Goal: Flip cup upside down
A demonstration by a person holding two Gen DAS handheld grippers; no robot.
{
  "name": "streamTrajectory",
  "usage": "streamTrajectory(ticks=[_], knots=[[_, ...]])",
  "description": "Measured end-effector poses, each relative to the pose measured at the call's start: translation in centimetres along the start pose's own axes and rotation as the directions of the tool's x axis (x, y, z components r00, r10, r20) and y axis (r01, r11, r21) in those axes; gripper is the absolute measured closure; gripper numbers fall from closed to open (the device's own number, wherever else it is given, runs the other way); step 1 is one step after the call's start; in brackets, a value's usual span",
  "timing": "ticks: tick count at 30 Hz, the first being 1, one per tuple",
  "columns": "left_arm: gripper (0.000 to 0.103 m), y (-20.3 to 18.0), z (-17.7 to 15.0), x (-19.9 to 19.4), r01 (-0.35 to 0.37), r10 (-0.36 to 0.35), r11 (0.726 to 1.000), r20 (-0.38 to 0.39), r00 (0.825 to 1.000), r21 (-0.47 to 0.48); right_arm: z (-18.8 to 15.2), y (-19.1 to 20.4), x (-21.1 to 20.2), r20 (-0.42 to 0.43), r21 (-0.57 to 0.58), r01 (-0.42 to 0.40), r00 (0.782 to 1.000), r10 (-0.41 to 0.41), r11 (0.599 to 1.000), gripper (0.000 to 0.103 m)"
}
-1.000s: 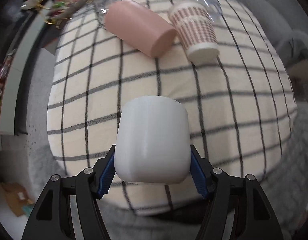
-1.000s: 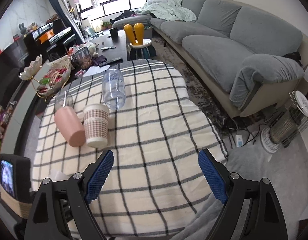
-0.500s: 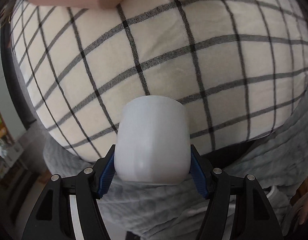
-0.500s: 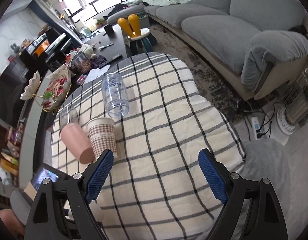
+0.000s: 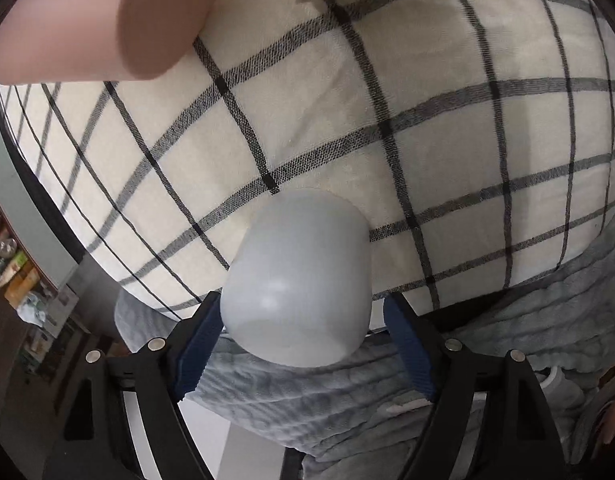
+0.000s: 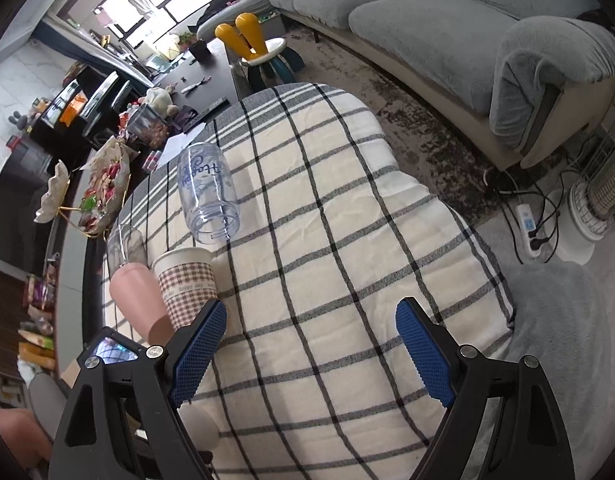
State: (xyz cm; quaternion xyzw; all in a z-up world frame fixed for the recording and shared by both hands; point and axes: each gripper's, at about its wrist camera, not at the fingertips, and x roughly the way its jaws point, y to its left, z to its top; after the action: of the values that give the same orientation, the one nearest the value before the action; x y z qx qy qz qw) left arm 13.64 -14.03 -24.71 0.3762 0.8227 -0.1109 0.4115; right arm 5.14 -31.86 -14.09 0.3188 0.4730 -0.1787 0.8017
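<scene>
A plain white cup [image 5: 299, 280] stands upside down on the checked tablecloth [image 5: 427, 120], tilted slightly, its rim against the cloth. My left gripper [image 5: 303, 344] is around it; the left blue pad touches its side and a small gap shows at the right pad [image 5: 407, 344], so the jaws look slightly open. A sliver of the cup shows low in the right wrist view [image 6: 201, 424]. My right gripper [image 6: 311, 354] is wide open and empty, held above the table's near part.
A pink cup [image 6: 137, 300] lies on its side, a patterned paper cup [image 6: 187, 284] stands upside down, a clear bottle [image 6: 207, 196] and a glass [image 6: 125, 242] lie behind. Table edge and grey blanket [image 5: 507, 340] are close below the white cup. A sofa [image 6: 447, 20] stands right.
My left gripper has lowered and pitched down toward the cloth with the white cup, setting its rim on the table; the right pad has come slightly off it. The right gripper rose slightly.
</scene>
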Motion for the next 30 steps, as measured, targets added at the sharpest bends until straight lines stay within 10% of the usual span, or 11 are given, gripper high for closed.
streamTrajectory(ticks=[7, 10, 12, 17, 26, 30], knots=[[0.019, 0.1, -3.0, -2.5, -0.02, 0.026, 0.999, 0.183, 0.983, -0.034, -0.2, 0.7, -2.0, 0.052, -0.044, -0.003, 0.999, 0.005, 0.999, 0.016], [0.019, 0.5, -6.4, -4.2, 0.003, 0.046, 0.991, 0.366, 0.929, -0.133, -0.7, 1.7, -3.7, 0.105, -0.102, 0.013, 0.994, -0.002, 0.995, 0.016], [0.019, 0.7, -9.1, -4.8, 0.048, 0.056, 0.979, 0.486, 0.872, -0.198, -1.3, 2.4, -5.2, 0.152, -0.153, 0.028, 0.988, -0.004, 0.988, 0.016], [0.019, 1.9, -15.6, -5.9, 0.17, 0.149, 0.925, 0.736, 0.66, -0.34, -3.5, 4.6, -8.3, 0.248, -0.269, 0.058, 0.969, 0.011, 0.961, 0.016], [0.017, 2.9, -23.7, -5.4, 0.274, 0.339, 0.862, 0.886, 0.316, -0.427, -7.7, 7.7, -13.0, 0.4, -0.388, 0.126, 0.915, 0.044, 0.913, 0.016], [0.017, 3.5, -26.6, -4.4, 0.323, 0.415, 0.823, 0.882, 0.224, -0.468, -9.3, 8.5, -14.5, 0.454, -0.414, 0.156, 0.889, 0.055, 0.897, 0.016]])
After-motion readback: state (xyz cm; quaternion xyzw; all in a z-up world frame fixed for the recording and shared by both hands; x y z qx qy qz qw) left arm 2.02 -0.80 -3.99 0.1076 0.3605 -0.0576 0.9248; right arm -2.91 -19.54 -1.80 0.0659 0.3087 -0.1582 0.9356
